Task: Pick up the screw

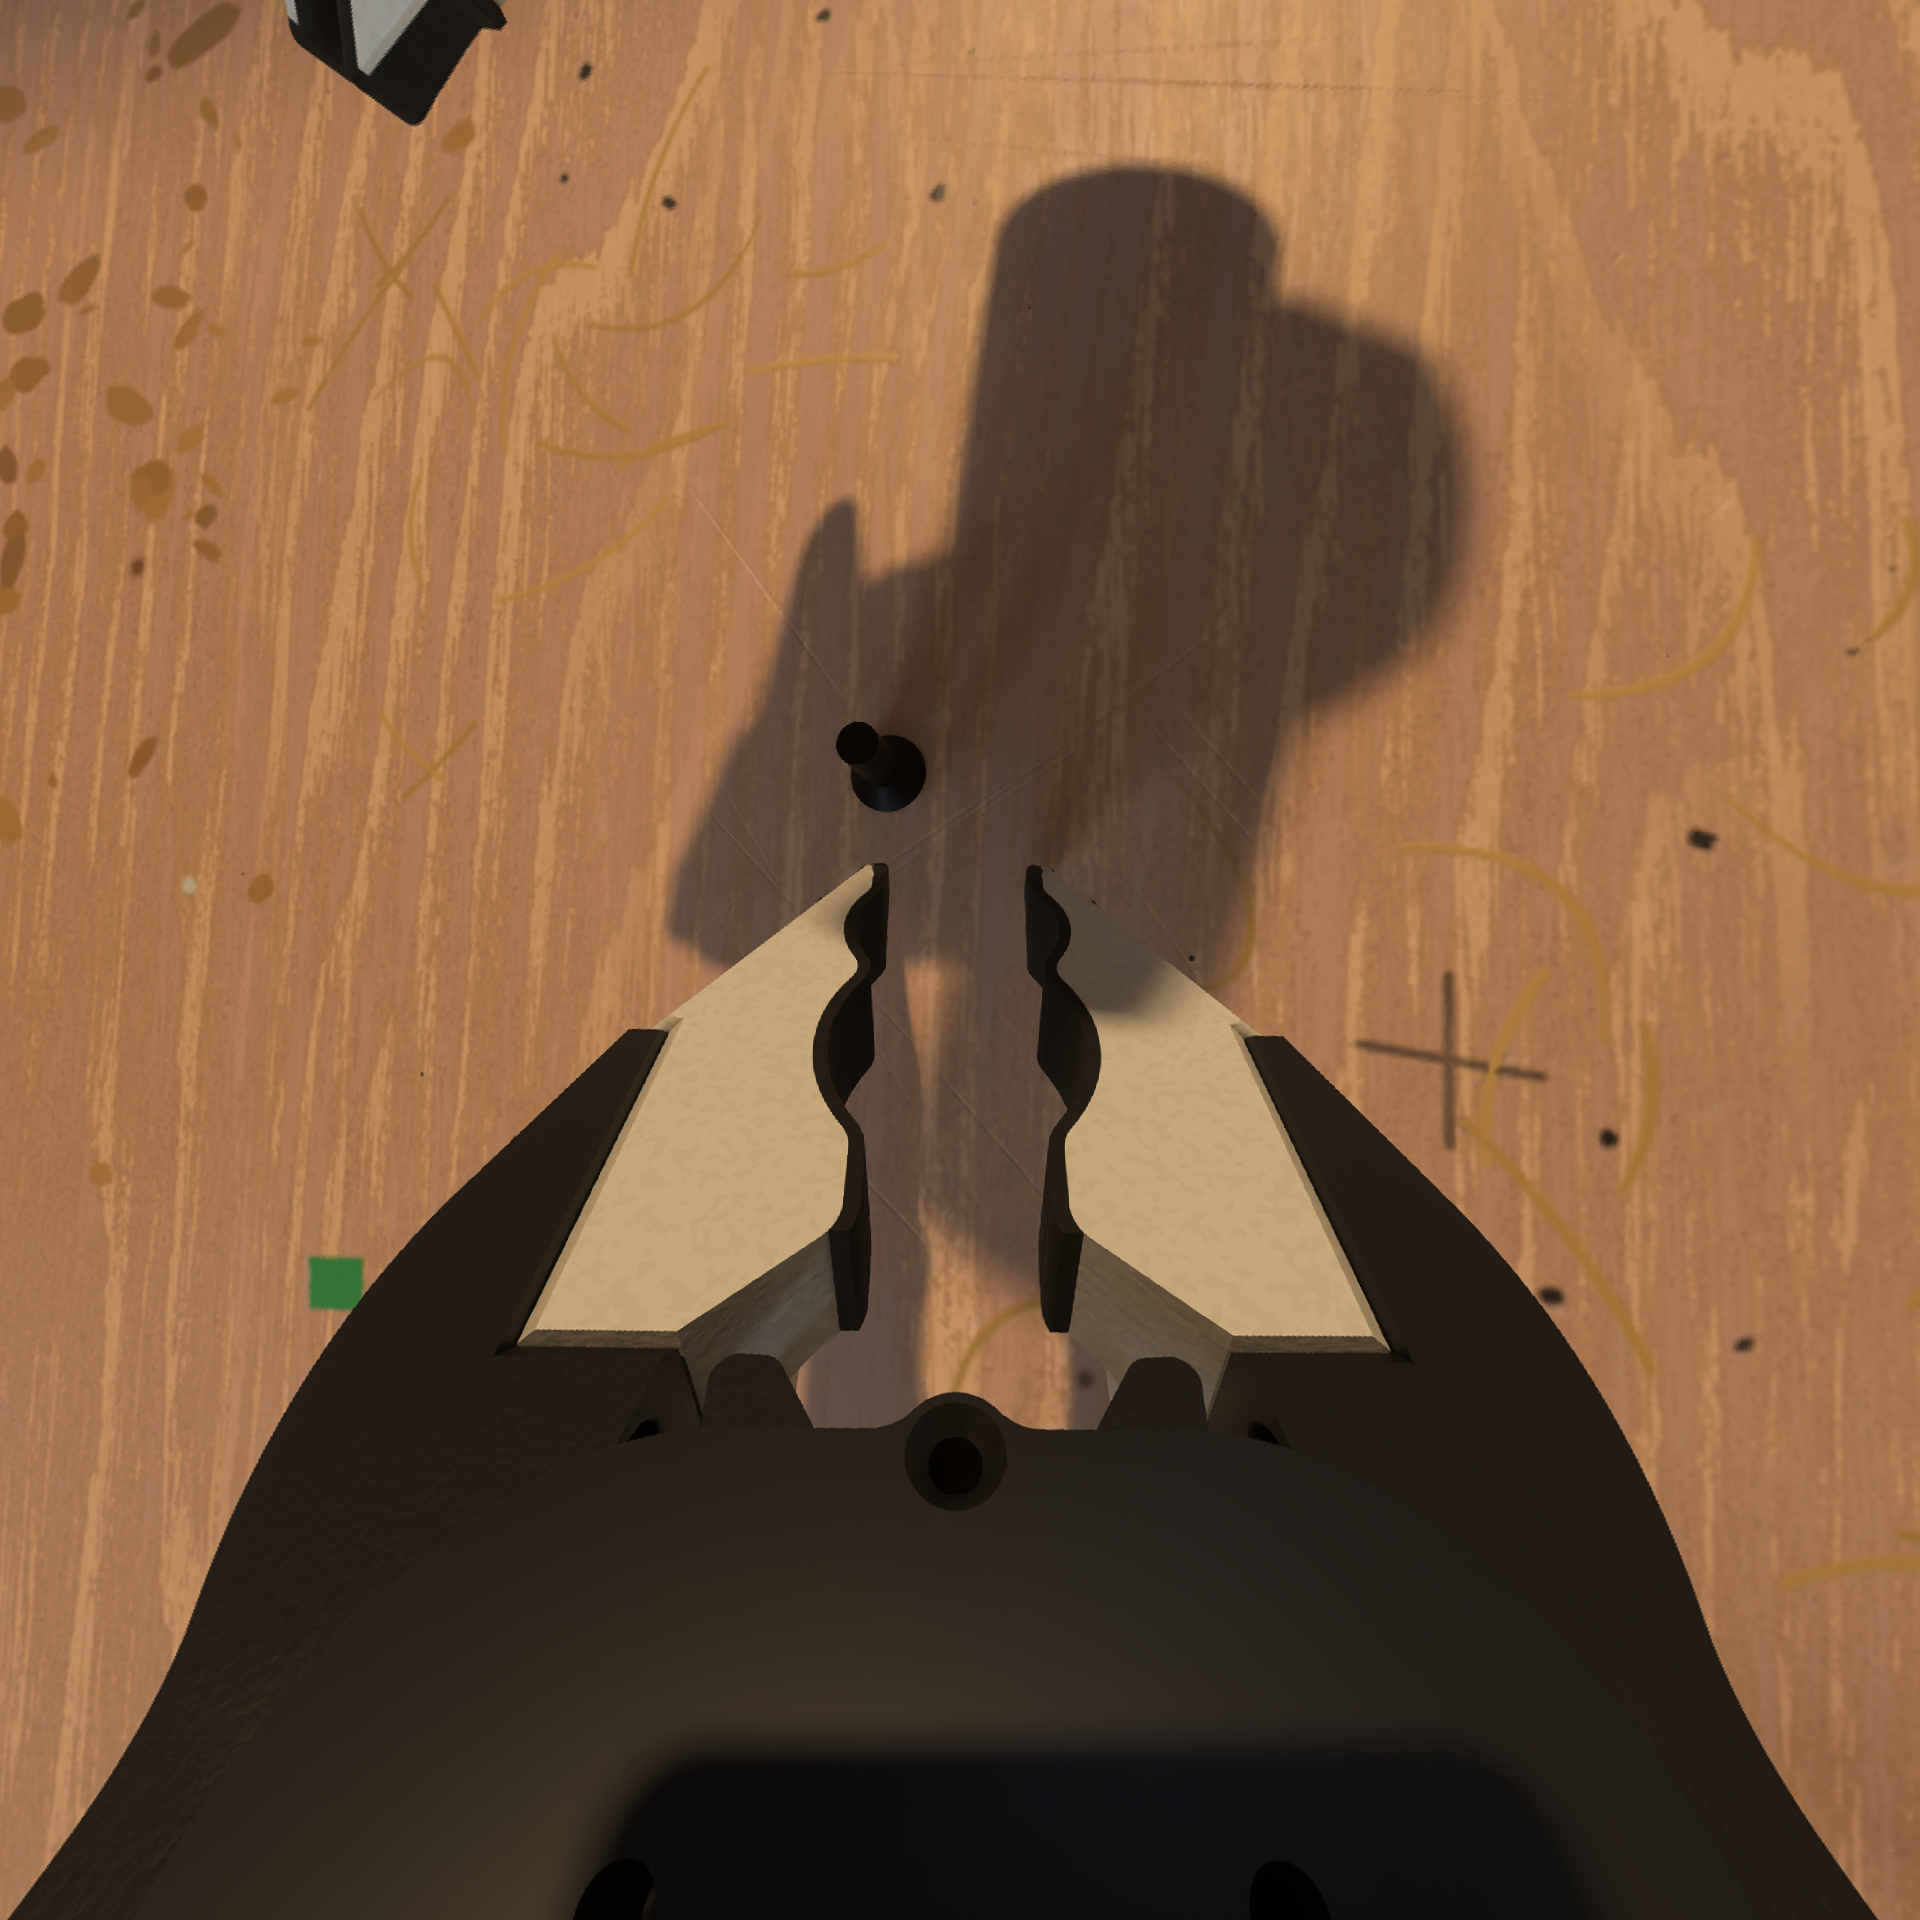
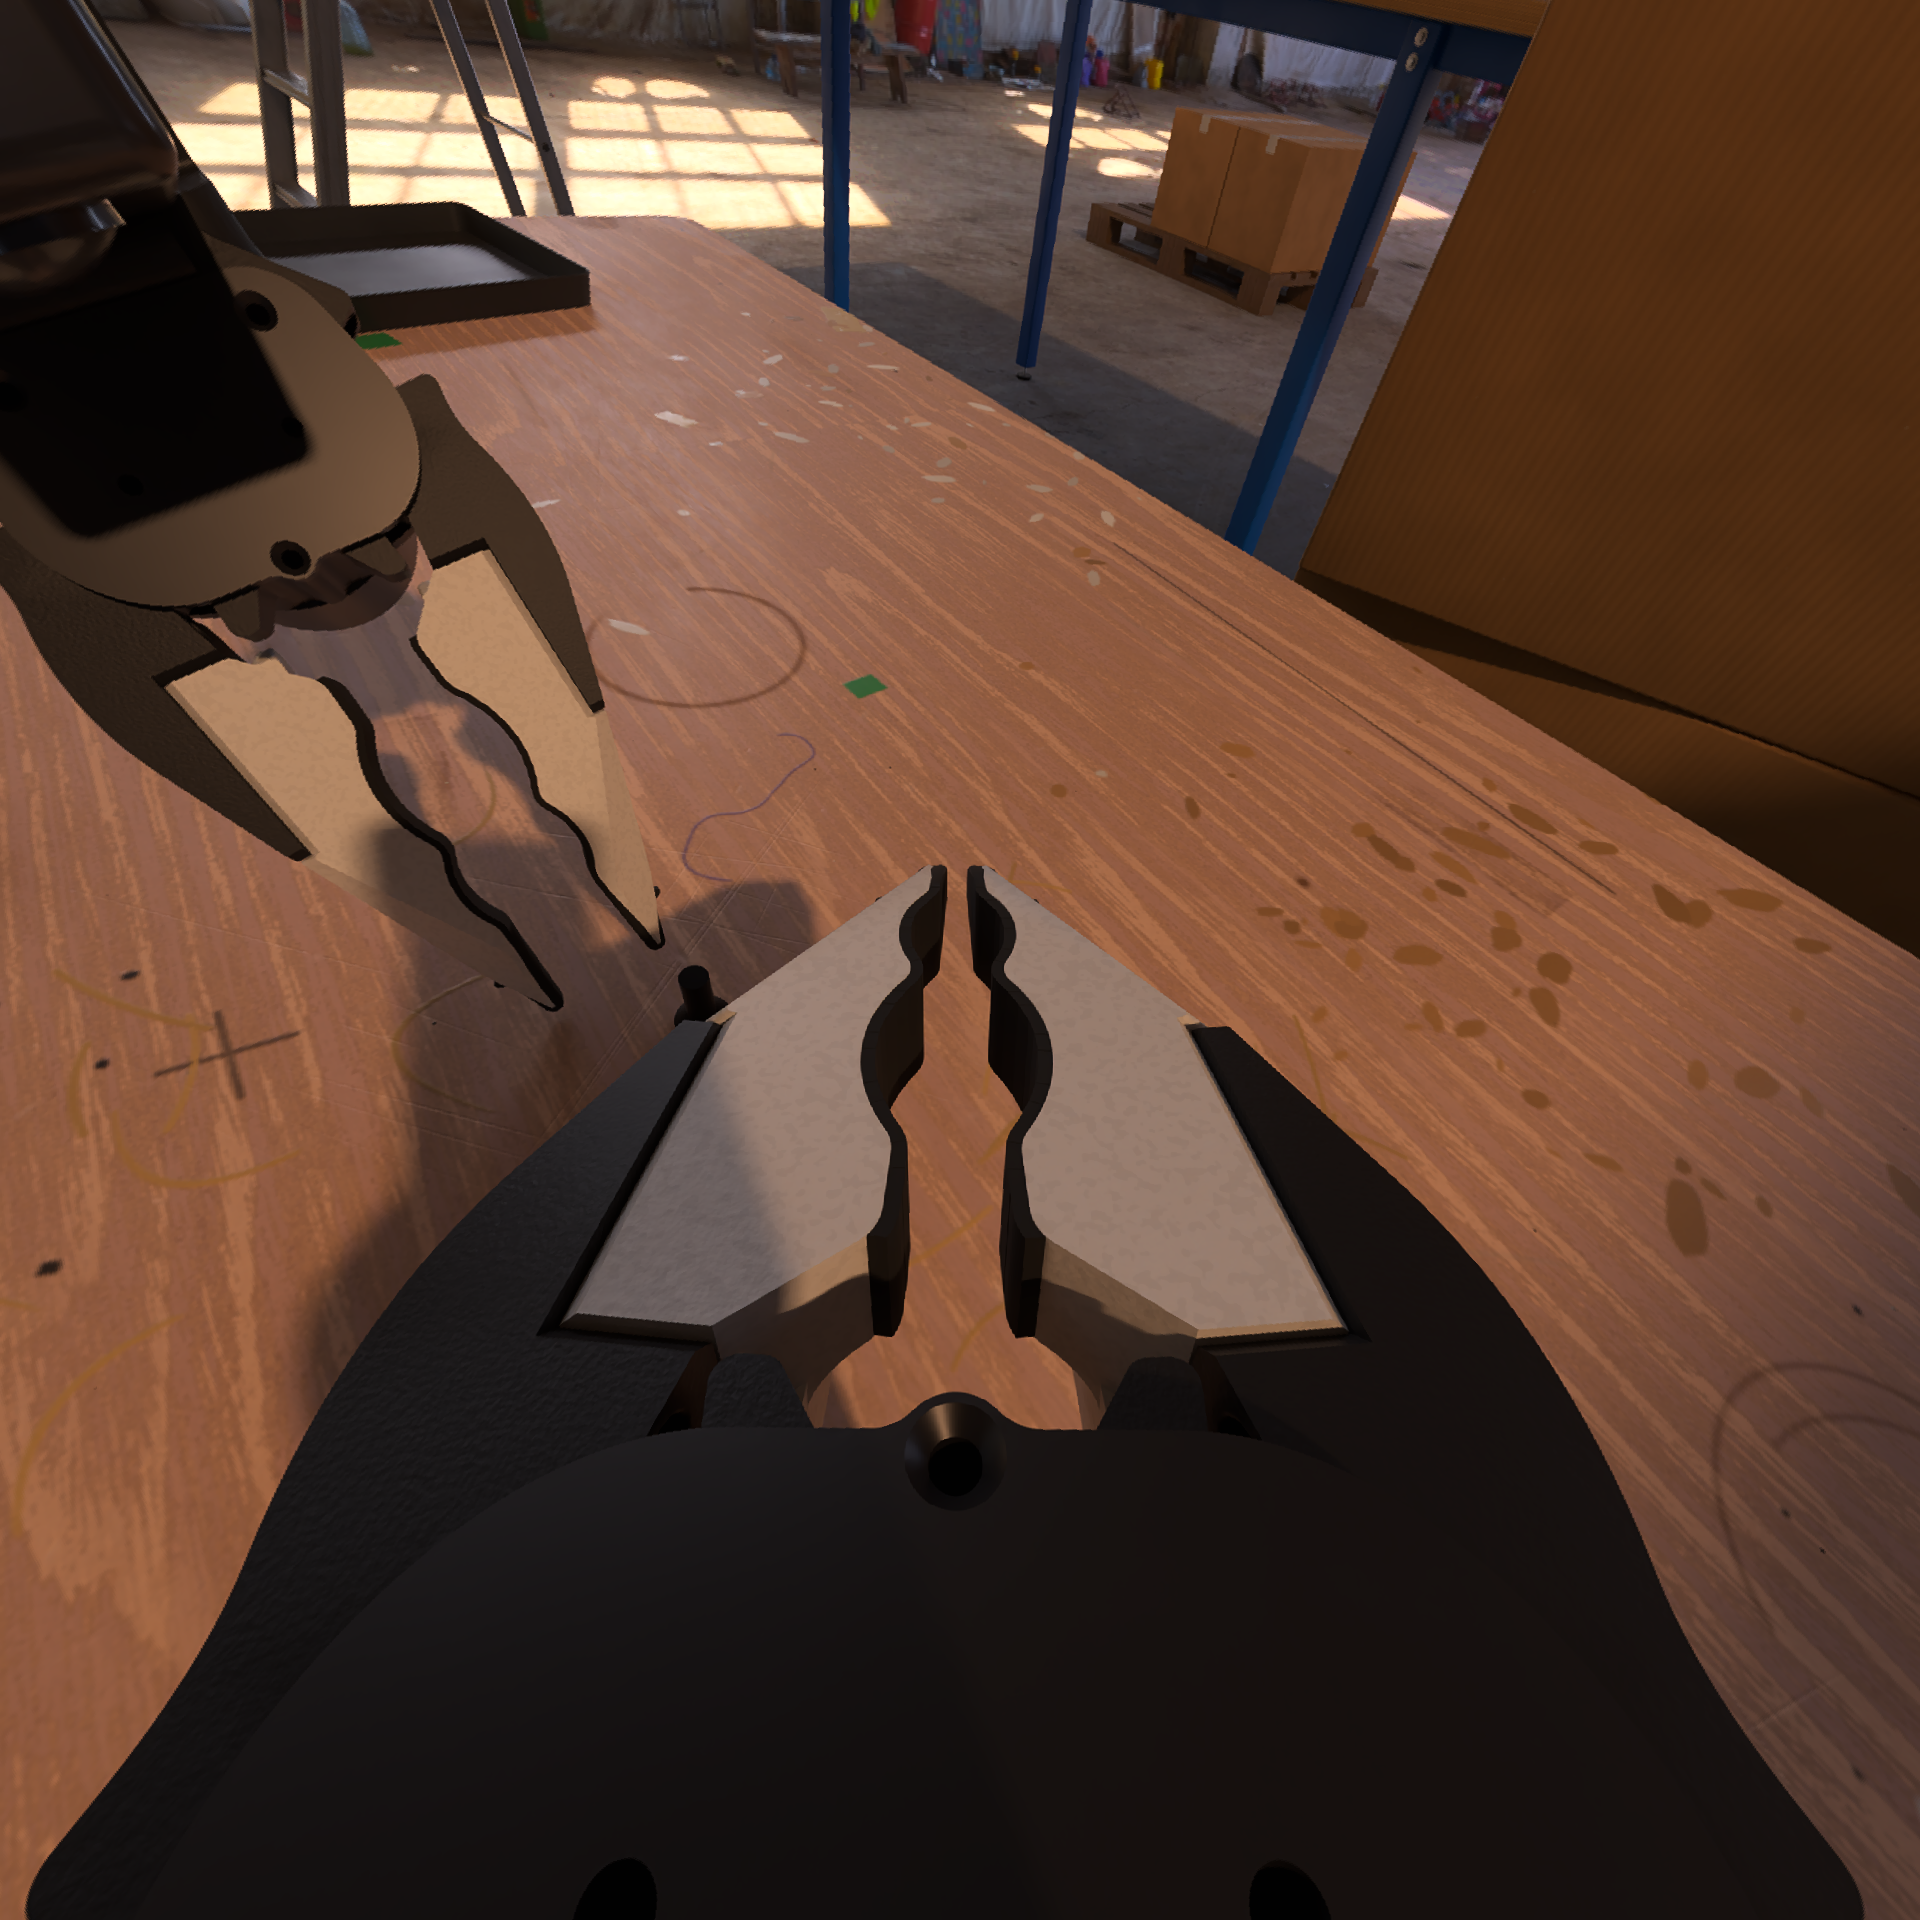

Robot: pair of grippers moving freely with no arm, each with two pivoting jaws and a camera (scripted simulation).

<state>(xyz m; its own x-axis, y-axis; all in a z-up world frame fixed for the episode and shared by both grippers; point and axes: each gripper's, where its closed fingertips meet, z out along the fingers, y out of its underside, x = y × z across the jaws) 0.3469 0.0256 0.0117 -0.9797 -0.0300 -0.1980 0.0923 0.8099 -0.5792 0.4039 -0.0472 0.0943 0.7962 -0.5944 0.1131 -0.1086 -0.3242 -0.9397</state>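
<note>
A small black screw [image 1: 878,764] stands on the wooden table [image 1: 416,935], head down and shaft up, in the shadow of a gripper. My left gripper [image 1: 956,873] points down at the table with its jaws open and empty; the screw lies just beyond its left fingertip [image 1: 868,883] and a little to the left. In the right wrist view the left gripper [image 2: 603,971] hovers with its tips close to the screw [image 2: 694,987], which is partly hidden behind my right gripper's left finger. My right gripper [image 2: 957,873] is shut and empty, low over the table [image 2: 1143,727].
A dark shallow tray [image 2: 416,260] sits at the far end of the table; a dark corner with a white face [image 1: 384,52] shows at the top left of the left wrist view. A large cardboard box [image 2: 1662,416] stands at the right. Small green squares [image 1: 336,1282] [image 2: 864,686] mark the table.
</note>
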